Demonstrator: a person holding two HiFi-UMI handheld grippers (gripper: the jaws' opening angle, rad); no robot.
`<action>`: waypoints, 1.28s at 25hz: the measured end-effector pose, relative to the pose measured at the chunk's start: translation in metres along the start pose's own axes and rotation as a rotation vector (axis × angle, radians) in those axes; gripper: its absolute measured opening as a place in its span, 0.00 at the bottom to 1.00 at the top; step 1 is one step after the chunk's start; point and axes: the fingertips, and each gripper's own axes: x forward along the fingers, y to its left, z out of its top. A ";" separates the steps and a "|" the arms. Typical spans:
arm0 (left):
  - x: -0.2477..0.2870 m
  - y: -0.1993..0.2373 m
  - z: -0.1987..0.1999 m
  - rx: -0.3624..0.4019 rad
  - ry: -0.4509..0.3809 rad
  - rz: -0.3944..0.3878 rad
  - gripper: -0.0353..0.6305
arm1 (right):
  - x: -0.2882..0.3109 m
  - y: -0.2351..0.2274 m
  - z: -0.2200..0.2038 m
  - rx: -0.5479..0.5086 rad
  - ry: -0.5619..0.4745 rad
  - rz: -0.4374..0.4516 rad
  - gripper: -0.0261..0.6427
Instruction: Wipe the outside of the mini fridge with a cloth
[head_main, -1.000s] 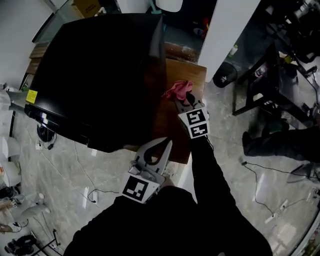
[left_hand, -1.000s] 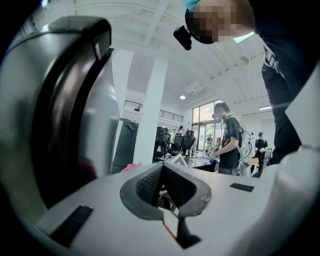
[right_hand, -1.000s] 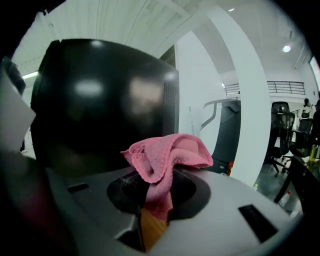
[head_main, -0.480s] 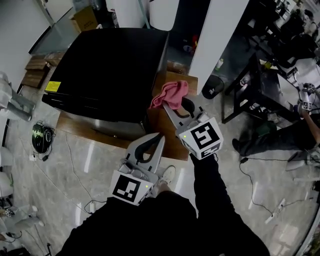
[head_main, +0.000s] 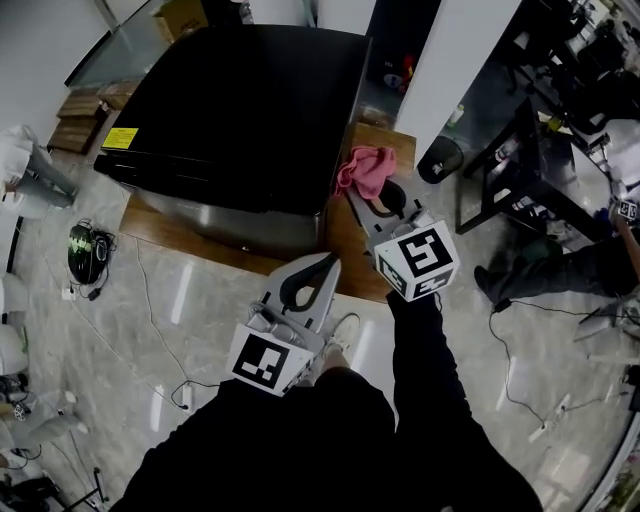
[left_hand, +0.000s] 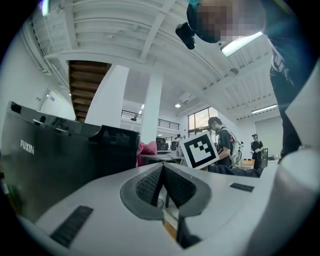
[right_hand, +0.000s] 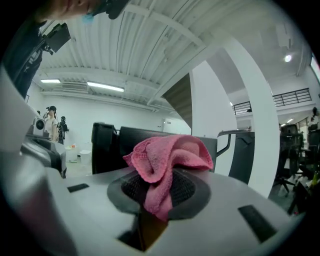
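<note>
Nearest the camera, black sleeves lead out to the two marker cubes. The left gripper (head_main: 332, 263) (left_hand: 162, 167) hangs just off the near right corner of the mini fridge (head_main: 240, 105) (left_hand: 50, 160), clear of it, over the front edge of the wooden worktop (head_main: 352, 255) that carries the fridge. Its fingers are pressed together at the tips with nothing between them. A little farther on, the right gripper (head_main: 353, 193) (right_hand: 159, 180) points along the fridge's right side, its fingers clamped on a pink cloth (head_main: 366, 170) (right_hand: 167, 157). The cloth bunches up above the fingertips and a tail of it hangs down between the pads. From the head view the cloth sits right at the fridge's right wall, above the worktop; whether it actually touches the black panel is hard to say, since that side is in deep shadow. The fridge itself is a black box with a flat top and a yellow sticker (head_main: 120, 138) at its left front edge, and in the left gripper view its side panel bears pale lettering. Right of the fridge and beyond the cloth stand a white pillar (head_main: 440, 60) and a dark round bin (head_main: 440, 160) on the pale floor (head_main: 130, 330), and farther right a black desk frame (head_main: 520, 175).
</note>
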 end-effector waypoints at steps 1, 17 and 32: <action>0.001 0.001 -0.006 0.003 0.003 -0.001 0.06 | 0.002 0.000 -0.009 0.008 0.008 -0.002 0.17; 0.057 0.014 -0.137 -0.024 0.087 0.036 0.06 | 0.026 -0.017 -0.178 0.172 0.127 0.044 0.16; 0.075 0.019 -0.226 -0.052 0.168 0.042 0.06 | 0.047 -0.008 -0.341 0.265 0.347 0.047 0.16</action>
